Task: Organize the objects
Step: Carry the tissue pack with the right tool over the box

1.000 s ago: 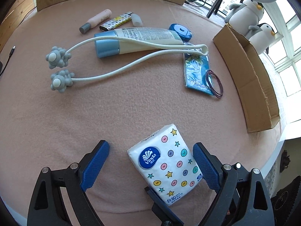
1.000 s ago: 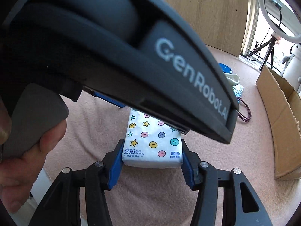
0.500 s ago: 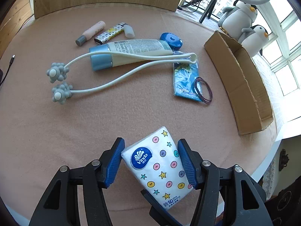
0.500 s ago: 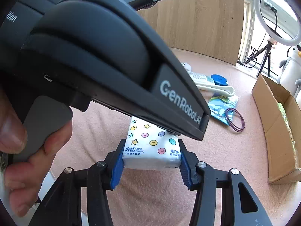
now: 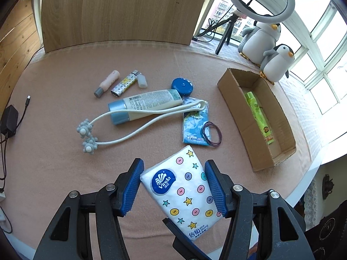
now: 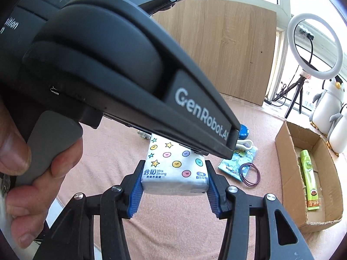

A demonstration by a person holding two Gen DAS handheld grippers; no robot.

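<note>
A white tissue pack (image 5: 184, 192) printed with stars and coloured dots is held from two sides. My left gripper (image 5: 173, 163) is shut on its long sides. My right gripper (image 6: 174, 164) is shut on its short end (image 6: 173, 158). One finger of the right gripper shows under the pack at the bottom of the left wrist view. The black body of the left gripper (image 6: 130, 86) and the hand holding it fill the upper left of the right wrist view. An open cardboard box (image 5: 274, 159) with a green tube (image 5: 258, 114) inside lies to the right.
On the pink cloth lie a lotion tube (image 5: 149, 101), a two-ball massager (image 5: 134, 133), a blue packet (image 5: 193, 127) with hair ties (image 5: 212, 134), a blue round case (image 5: 182, 85), a lighter (image 5: 124, 84) and two small bottles. Charger (image 5: 8, 119) at left; plush penguins (image 5: 275, 62) behind the box.
My left gripper has closed on the tissue pack. Both grippers have risen with it, and more of the table and room shows. The right gripper stayed shut on the pack.
</note>
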